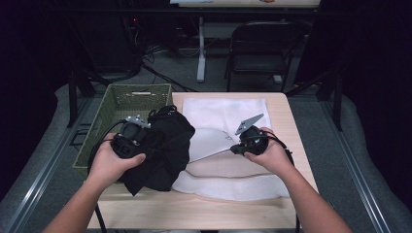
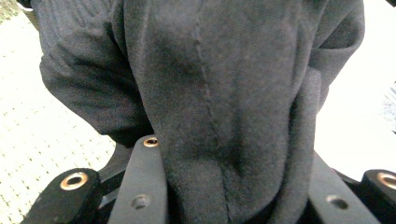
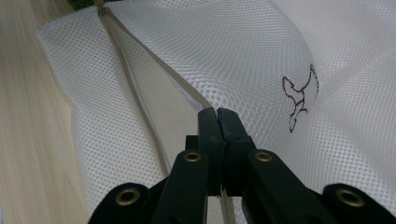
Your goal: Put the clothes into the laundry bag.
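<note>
High view: crumpled black knit garment (image 1: 163, 148) on the pale wooden desk (image 1: 194, 208), overlapping the green woven basket (image 1: 116, 104) and white mesh laundry bag (image 1: 228, 145).
Left gripper view: left gripper (image 2: 233, 196), jaws pinching the garment (image 2: 210, 93).
Right gripper view: right gripper (image 3: 218, 122), jaws pressed together on the bag's (image 3: 233, 56) zippered opening edge.

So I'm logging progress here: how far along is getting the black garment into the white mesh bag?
Done: the mesh bag is unzipped, and the right gripper pinches its opening edge, lifting it. In hand: the left gripper is clamped on the bunched black garment, beside the opening. Left: pushing it inside and zipping up.
</note>
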### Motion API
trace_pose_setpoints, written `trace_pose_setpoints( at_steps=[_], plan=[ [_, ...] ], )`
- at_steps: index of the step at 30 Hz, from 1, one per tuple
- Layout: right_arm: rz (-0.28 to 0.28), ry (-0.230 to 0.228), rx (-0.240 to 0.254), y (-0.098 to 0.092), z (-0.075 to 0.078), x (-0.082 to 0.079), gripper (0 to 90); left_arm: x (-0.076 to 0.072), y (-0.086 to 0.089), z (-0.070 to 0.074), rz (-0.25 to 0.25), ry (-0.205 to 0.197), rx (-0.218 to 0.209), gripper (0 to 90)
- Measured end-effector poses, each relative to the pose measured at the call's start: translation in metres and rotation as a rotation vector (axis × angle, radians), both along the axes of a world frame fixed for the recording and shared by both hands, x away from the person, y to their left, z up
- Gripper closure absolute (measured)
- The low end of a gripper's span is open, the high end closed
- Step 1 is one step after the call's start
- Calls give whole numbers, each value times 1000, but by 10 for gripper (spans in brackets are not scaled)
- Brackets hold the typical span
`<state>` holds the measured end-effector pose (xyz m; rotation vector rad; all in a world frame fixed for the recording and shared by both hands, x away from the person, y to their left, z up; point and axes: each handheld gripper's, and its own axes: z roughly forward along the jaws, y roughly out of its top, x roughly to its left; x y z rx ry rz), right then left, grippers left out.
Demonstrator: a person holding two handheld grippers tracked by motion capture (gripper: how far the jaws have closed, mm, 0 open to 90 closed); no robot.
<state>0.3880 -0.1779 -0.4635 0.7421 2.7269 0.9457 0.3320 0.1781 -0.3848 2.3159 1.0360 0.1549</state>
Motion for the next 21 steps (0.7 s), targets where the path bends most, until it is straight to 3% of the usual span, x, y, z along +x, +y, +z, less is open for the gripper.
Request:
trace_pose_setpoints(
  at_steps=[21],
  plan=[
    [-5,-1,-4,3,0,4,892,-12,-18,-20,-69,10,-11,686]
  ],
)
